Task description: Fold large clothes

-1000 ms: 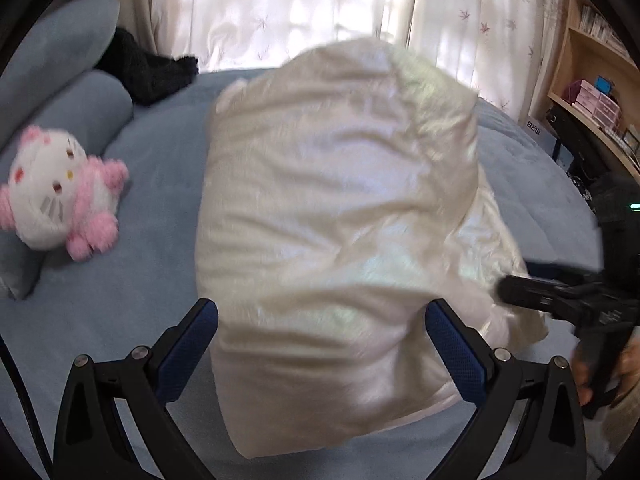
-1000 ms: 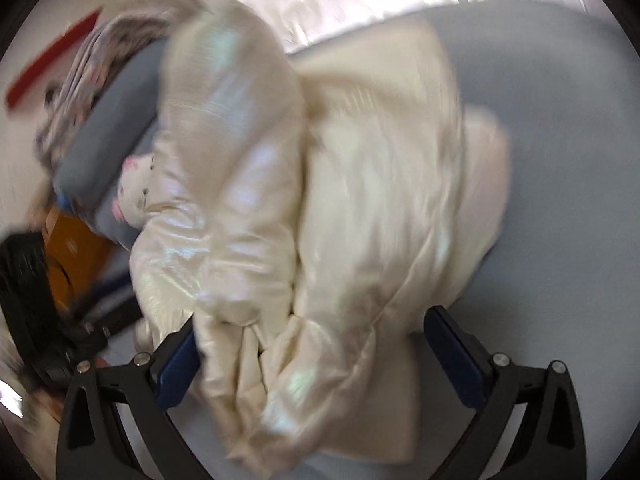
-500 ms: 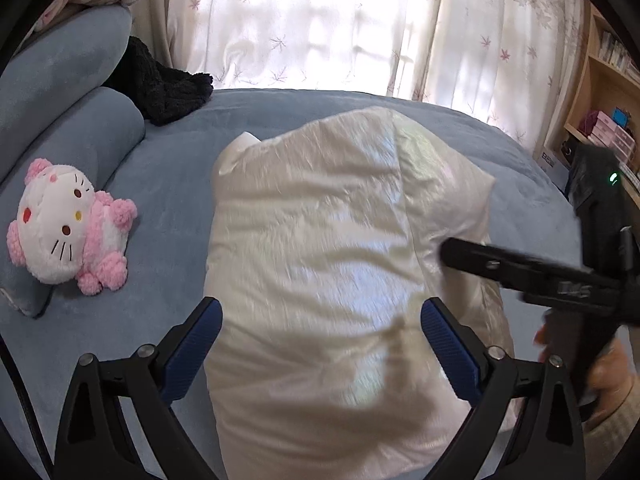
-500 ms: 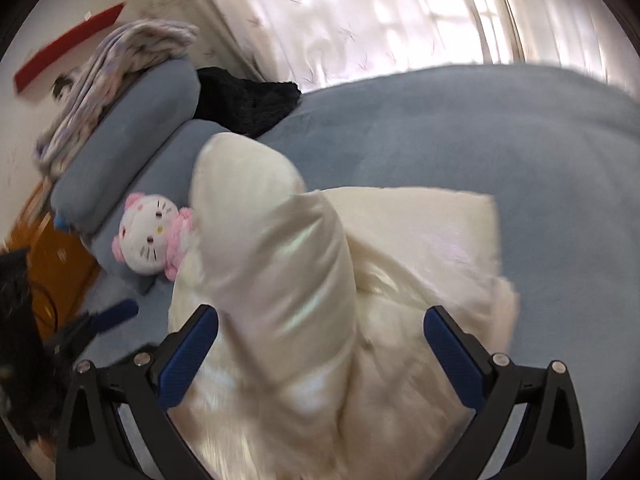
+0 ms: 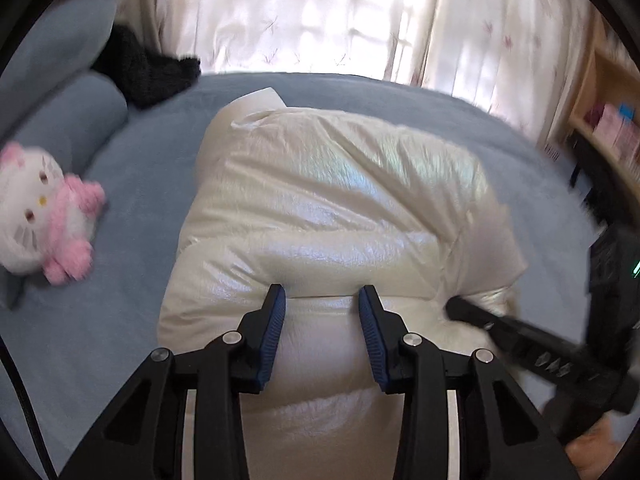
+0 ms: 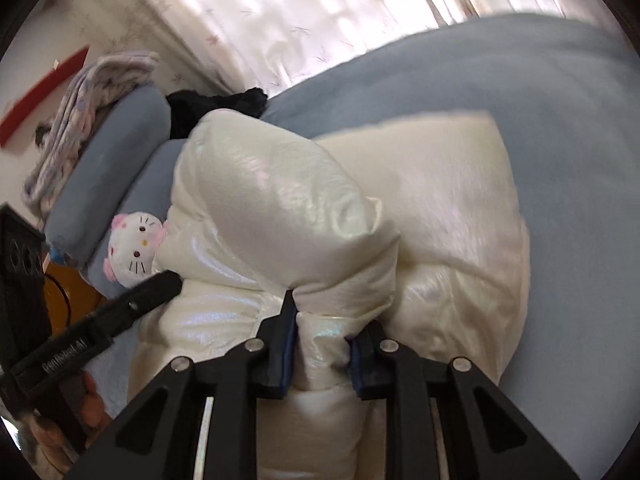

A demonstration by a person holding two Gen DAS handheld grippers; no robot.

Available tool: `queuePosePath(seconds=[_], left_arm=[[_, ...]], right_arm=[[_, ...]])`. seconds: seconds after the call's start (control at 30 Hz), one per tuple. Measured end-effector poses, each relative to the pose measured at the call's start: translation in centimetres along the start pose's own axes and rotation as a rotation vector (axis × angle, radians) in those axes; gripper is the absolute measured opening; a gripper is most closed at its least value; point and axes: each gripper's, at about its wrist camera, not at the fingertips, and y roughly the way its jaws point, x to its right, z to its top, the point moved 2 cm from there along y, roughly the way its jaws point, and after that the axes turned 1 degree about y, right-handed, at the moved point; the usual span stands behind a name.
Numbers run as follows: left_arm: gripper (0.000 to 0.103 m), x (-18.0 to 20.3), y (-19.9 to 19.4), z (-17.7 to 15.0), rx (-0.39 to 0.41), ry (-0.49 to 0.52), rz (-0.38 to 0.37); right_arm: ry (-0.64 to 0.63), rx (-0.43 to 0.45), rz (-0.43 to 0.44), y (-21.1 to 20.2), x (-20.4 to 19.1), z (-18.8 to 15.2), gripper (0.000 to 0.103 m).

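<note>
A cream, shiny puffy jacket (image 5: 340, 200) lies bundled on the blue bed (image 5: 120, 300). My left gripper (image 5: 322, 312) is closing on the jacket's near edge, and padded fabric fills the gap between its blue pads. In the right wrist view the same jacket (image 6: 280, 208) has a thick fold standing up. My right gripper (image 6: 324, 320) is closing too, and its pads pinch a ridge of fabric below that fold. The right tool's finger (image 5: 520, 336) reaches into the jacket's right side, and the left tool's finger (image 6: 132, 300) into its left.
A white and pink plush toy (image 5: 44, 216) sits left of the jacket against blue pillows (image 5: 60, 120). A black garment (image 5: 152, 76) lies at the head of the bed. Curtains (image 5: 320, 12) hang behind, and a wooden shelf (image 5: 608, 128) stands at the right.
The lifted half of the jacket dropped onto the bed. Both grippers, wide open a second ago, moved in to the jacket's near edge and closed on its fabric.
</note>
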Motion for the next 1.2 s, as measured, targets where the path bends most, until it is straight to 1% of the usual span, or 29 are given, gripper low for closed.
queuePosePath(seconds=[0.07,0.1,0.13,0.2,0.23,0.27,0.3,0.33,0.37,0.4,0.43,0.57,0.63,0.77,0.83,0.9,0.97,1.03,1.07,1.1,1.13,1.2], left_arm=[[0.037,1.0,0.6,-0.4,0.015,0.050,0.064],[0.037,1.3,0.7,-0.6,0.017,0.062,0.081],[0.037,1.4,0.7,-0.7,0.017,0.069,0.088],[0.043,1.4,0.5,-0.7,0.013,0.077,0.088],[0.045,1.5,0.2,-0.8,0.011,0.082,0.086],[0.051,1.5,-0.1,-0.9,0.010,0.085,0.083],[0.061,1.7,-0.6,-0.9,0.003,0.092,0.075],[0.067,1.8,-0.9,-1.0,-0.004,0.098,0.073],[0.078,2.0,-1.3,-1.1,-0.008,0.102,0.077],[0.082,2.2,-1.7,-1.1,-0.008,0.105,0.083],[0.082,2.4,-2.2,-1.2,-0.010,0.111,0.087],[0.082,3.5,-4.2,-2.1,-0.045,0.111,0.070],[0.082,4.2,-5.9,-2.8,-0.063,0.105,0.061],[0.083,5.5,-10.1,-4.1,-0.089,0.094,0.056],[0.083,6.0,-12.2,-4.7,-0.095,0.100,0.061],[0.083,7.1,-14.9,-5.3,-0.094,0.121,0.073],[0.084,8.1,-17.5,-5.8,-0.091,0.140,0.081],[0.087,9.2,-20.9,-6.6,-0.081,0.155,0.078],[0.091,9.6,-22.0,-6.8,-0.076,0.157,0.076],[0.092,10.2,-23.9,-7.2,-0.066,0.161,0.068],[0.092,10.7,-25.0,-7.4,-0.063,0.161,0.062],[0.092,11.8,-28.2,-8.3,-0.058,0.156,0.036]], right_arm=[[0.021,0.006,0.003,0.4,0.5,-0.3,0.021],[0.027,0.008,0.002,0.5,0.6,-0.5,0.021],[0.030,0.007,0.001,0.6,0.7,-0.7,0.021],[0.022,-0.002,-0.002,0.5,0.5,-0.7,0.021],[0.011,-0.007,-0.003,0.3,0.2,-0.6,0.023],[0.000,-0.011,-0.003,-0.1,-0.1,-0.5,0.025],[-0.002,-0.017,-0.005,-0.3,-0.3,-0.3,0.029],[0.000,-0.026,-0.016,-0.9,-0.6,-0.1,0.034],[0.004,-0.027,-0.025,-1.3,-0.7,0.0,0.037],[0.005,-0.029,-0.035,-1.8,-0.9,0.1,0.044],[-0.004,-0.030,-0.050,-2.5,-1.2,0.0,0.052],[-0.037,-0.043,-0.064,-5.6,-2.1,-0.9,0.053],[-0.041,-0.047,-0.066,-7.6,-2.2,-1.5,0.053],[-0.057,-0.072,-0.103,-11.6,-2.5,-2.9,0.056],[-0.073,-0.083,-0.129,-14.5,-2.9,-3.8,0.067],[-0.088,-0.076,-0.137,-17.0,-3.4,-4.6,0.071],[-0.103,-0.070,-0.142,-20.4,-4.1,-5.4,0.071],[-0.116,-0.064,-0.153,-23.2,-4.8,-6.0,0.072],[-0.127,-0.061,-0.158,-24.9,-5.3,-6.5,0.072],[-0.135,-0.061,-0.161,-25.8,-5.6,-6.7,0.073],[-0.150,-0.057,-0.161,-27.4,-6.1,-7.2,0.073],[-0.177,-0.047,-0.160,-30.0,-6.9,-8.0,0.073]])
